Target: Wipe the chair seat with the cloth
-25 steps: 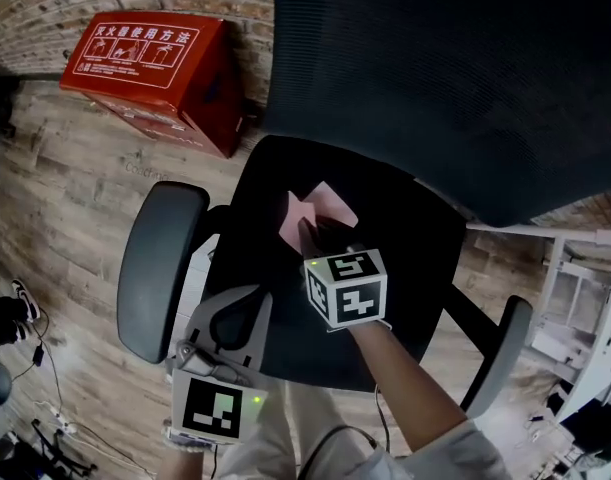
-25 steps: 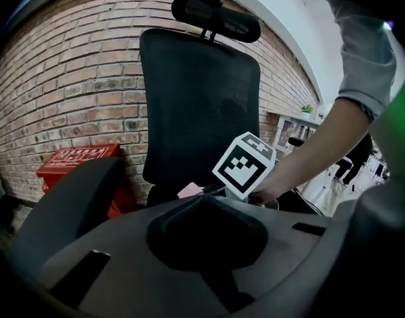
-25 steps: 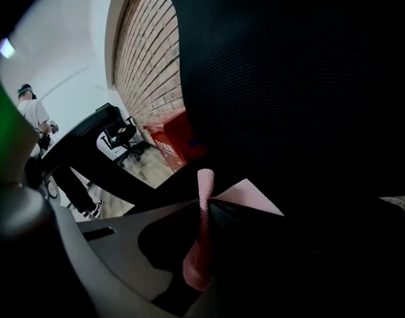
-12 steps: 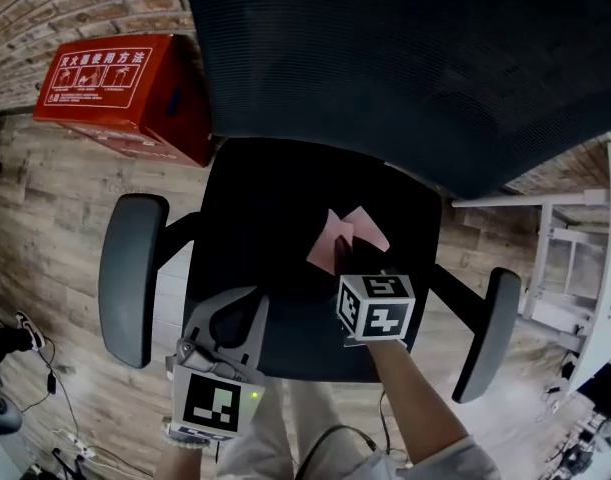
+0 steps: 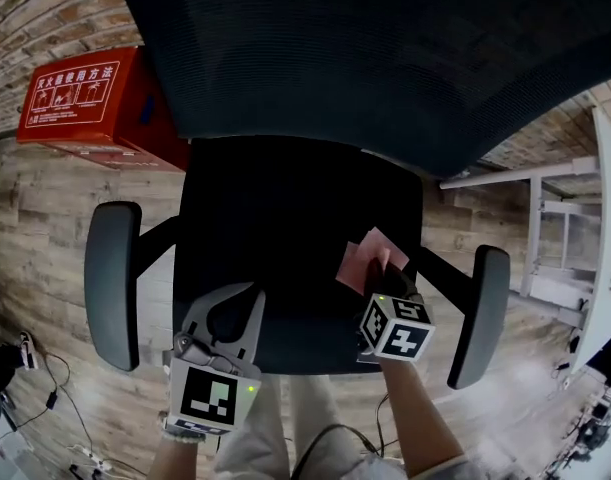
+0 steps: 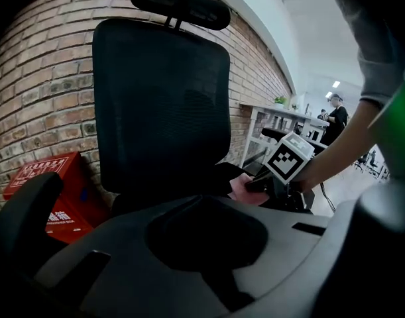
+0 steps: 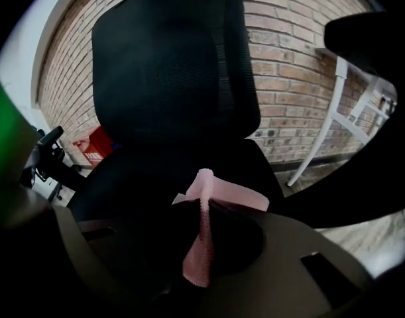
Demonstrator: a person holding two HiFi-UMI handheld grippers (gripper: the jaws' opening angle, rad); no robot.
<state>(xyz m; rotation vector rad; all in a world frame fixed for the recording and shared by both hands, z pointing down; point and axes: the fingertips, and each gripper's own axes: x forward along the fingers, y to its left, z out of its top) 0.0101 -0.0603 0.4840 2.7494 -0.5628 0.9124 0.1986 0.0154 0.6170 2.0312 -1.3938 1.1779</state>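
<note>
Got the pink cloth (image 5: 363,260) pinched in my right gripper (image 5: 383,273). The jaws are clamped shut on it, so a strip of it runs between them and the rest bunches up past the tips. It's down at the chair seat (image 5: 275,218), over the seat's front right part and close to the right armrest (image 5: 477,313). My left gripper (image 5: 228,308) is at the seat's front left edge, jaws spread wide with nothing in them. The mesh backrest (image 5: 365,58) rises from the seat's far side, and a red box (image 5: 80,93) sits on the floor (image 5: 45,198) off the seat's back left.
</note>
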